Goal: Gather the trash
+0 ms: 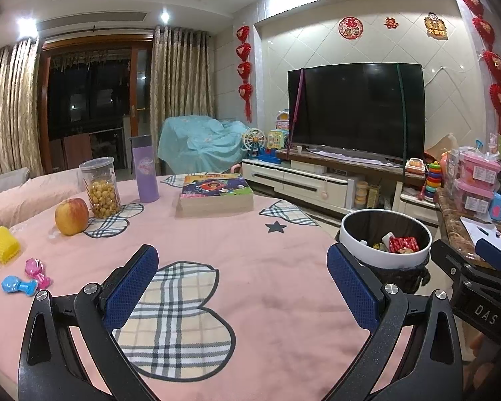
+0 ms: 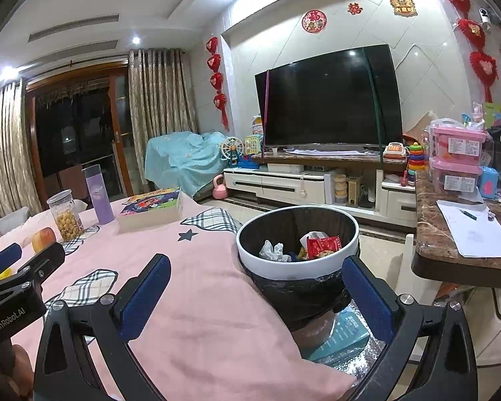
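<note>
Room: living room at night, television (image 1: 357,110) on the far wall, curtains at the far left, toy clutter along the right.
Surface: round table under a pink cloth (image 1: 250,267) with plaid heart patches; nothing lies on the near stretch in front of both tools.
Left tool (image 1: 242,289): fingers spread wide, nothing between the blue pads (image 1: 130,287), hovering over the near middle of the table.
Right tool (image 2: 255,300): also wide and holding nothing, at the table's right edge, pointing toward the bin.
Trash bin (image 2: 294,260): white rim, black liner, standing just off the right edge of the table; a red wrapper (image 2: 324,245), crumpled white tissue (image 2: 274,250) and other scraps sit inside.
Things on the table: apple (image 1: 71,215), jar of yellow snacks (image 1: 100,187), purple bottle (image 1: 145,168), book (image 1: 215,192) toward the far side; yellow cup (image 1: 3,245) and small pink and blue toys (image 1: 26,279) at the near left.
Step in hand: judging from the filled bin and the empty tools, a pause between drops, or close to the end of collecting; no obvious wrapper or paper is visible on the cloth.
Next move: scan the left edge, where the view cuts off, for any leftover scrap; if one turns up, the left tool is nearer, and needs a low, flat pinch on the soft cloth before carrying it across to the bin.
</note>
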### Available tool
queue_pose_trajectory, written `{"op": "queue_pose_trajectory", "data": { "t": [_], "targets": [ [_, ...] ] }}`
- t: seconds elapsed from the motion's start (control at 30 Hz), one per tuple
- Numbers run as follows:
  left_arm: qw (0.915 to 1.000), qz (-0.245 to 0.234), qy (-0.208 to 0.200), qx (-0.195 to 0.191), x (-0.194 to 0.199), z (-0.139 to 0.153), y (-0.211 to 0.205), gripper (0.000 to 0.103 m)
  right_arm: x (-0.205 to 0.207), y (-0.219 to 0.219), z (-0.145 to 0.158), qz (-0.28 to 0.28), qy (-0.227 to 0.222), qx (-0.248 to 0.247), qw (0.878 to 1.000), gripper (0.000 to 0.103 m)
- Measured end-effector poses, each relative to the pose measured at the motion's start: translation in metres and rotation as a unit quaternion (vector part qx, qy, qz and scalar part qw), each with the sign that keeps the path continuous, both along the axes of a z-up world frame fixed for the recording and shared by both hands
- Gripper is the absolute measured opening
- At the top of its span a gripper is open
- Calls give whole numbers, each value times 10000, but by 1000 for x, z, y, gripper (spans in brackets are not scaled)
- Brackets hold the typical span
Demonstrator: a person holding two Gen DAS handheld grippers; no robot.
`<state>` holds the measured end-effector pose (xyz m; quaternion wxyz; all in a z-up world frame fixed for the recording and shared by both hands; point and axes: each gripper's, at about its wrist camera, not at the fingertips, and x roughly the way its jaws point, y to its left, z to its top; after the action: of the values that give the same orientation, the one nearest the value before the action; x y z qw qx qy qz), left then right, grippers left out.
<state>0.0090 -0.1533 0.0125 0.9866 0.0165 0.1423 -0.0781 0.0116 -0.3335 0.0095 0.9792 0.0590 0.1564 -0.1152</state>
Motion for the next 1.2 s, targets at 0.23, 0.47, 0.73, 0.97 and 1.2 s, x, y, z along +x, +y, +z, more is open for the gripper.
{"op": "queue_pose_trajectory", "data": {
  "t": [0.23, 0.47, 0.73, 0.97, 1.2],
  "targets": [
    [10000, -22, 38, -8, 3, 0, 0, 103, 0, 0, -1, 12, 0, 10, 10000, 103],
    [10000, -32, 41, 0, 3, 0, 0, 103, 0, 0, -1, 21, -3, 32, 10000, 103],
    [10000, -39, 75, -5, 4, -3, 0, 103, 0, 2, -1, 31, 3, 37, 10000, 103],
    [9999, -43, 139, -8, 7, -8, 0, 103, 1, 4, -2, 48, 28, 66, 10000, 103],
    [9998, -38, 183, 1, 10, -10, 1, 103, 4, 4, -4, 61, 62, 105, 9999, 103]
  ]
}}
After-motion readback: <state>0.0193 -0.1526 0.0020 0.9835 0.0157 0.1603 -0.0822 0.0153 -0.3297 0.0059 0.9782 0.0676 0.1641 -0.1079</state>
